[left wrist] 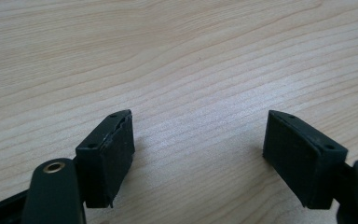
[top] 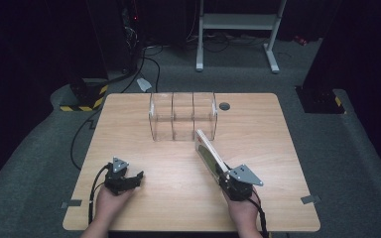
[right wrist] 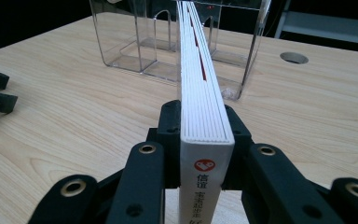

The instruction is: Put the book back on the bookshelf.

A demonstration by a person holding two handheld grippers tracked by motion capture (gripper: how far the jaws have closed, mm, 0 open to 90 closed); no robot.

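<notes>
While the right tool [right wrist: 200,140] grips the book [right wrist: 204,100], the left tool [left wrist: 198,149] rests open on the bench [top: 178,198]. Next, likely: slot it upright into the organizer [top: 182,116].

Right gripper [top: 226,174] clamping a tilted book [top: 209,153], clear divided organizer [top: 182,116] behind, left gripper [top: 138,177] resting on wooden table [top: 258,134]

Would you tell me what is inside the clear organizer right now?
The organizer has three compartments, all empty as far as they show. In the right gripper view the book covers part of the middle one.
</notes>
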